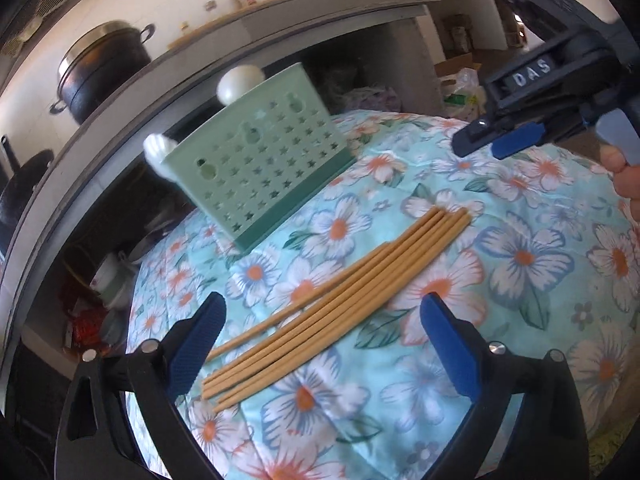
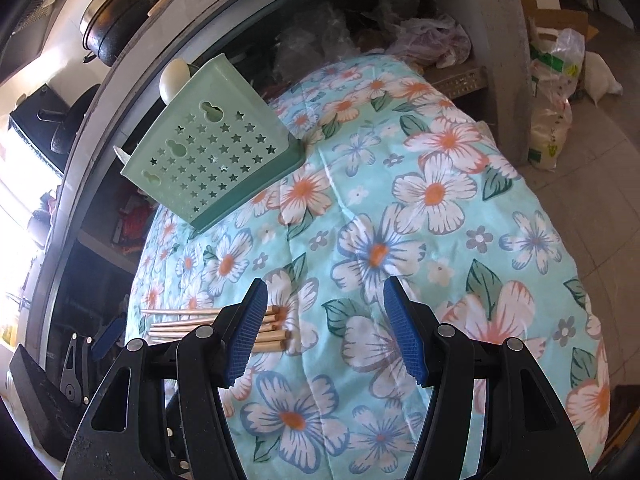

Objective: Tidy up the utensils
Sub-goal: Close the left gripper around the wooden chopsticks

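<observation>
Chopsticks loose on floral cloth, holder upright behind them

Bundle of wooden chopsticks [image 1: 336,304] lies flat on the flower-print cloth [image 1: 520,320], near the green star-punched utensil holder [image 1: 260,168], which holds white-handled utensils [image 1: 238,84]. Left gripper [image 1: 320,344] fingers wide apart, straddling the chopsticks' near ends, not touching. Right gripper [image 2: 324,328] fingers apart, empty, chopstick tips beside its left finger

Your daylight blew out left of the right gripper [image 2: 324,332]; the green holder [image 1: 256,160] smeared with motion blur ahead of the left gripper [image 1: 324,344]; heavy fisheye bending at edges.
</observation>
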The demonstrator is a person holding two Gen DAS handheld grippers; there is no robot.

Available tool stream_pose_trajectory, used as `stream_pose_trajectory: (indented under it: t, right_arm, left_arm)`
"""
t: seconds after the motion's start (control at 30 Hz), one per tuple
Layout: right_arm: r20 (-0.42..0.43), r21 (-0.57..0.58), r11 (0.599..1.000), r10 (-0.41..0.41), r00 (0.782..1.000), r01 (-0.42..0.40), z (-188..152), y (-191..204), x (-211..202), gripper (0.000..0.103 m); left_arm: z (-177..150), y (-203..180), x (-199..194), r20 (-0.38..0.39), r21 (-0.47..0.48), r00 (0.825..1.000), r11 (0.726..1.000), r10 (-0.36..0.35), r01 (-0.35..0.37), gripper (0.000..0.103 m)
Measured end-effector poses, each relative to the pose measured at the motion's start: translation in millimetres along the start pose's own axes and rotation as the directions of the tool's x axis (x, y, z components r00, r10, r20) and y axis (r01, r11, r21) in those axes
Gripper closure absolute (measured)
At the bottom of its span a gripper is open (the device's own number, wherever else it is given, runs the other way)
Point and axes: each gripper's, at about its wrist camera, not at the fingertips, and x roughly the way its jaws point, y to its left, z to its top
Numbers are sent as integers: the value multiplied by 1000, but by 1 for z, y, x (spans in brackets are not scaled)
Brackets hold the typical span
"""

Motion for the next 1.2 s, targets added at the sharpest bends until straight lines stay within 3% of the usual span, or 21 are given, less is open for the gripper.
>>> stream_pose_trajectory:
  t: [0.23,0.5,0.8,0.97,1.2]
  right_arm:
    - [-13,-9,1000,10,1000,-10,-2,3,2,45]
    - [-12,-7,1000,15,1000,-15,-2,2,3,45]
    - [-9,-7,1000,17,1000,-17,-2,3,2,45]
    - [-10,0,1000,23,1000,-23,-2,1,2,45]
    - [-13,-2,1000,29,999,-29,-2,2,2,45]
  left_arm:
    - [6,-39,19,-44,210,997,976,-56,64,46]
    - [8,-49,30,-73,290,996,954,-58,77,86]
    - [3,-51,16,-92,375,995,925,-33,65,89]
    - [-5,-45,5,-148,379,988,920,-47,101,88]
    - [-14,-44,-5,-155,368,986,923,-58,112,85]
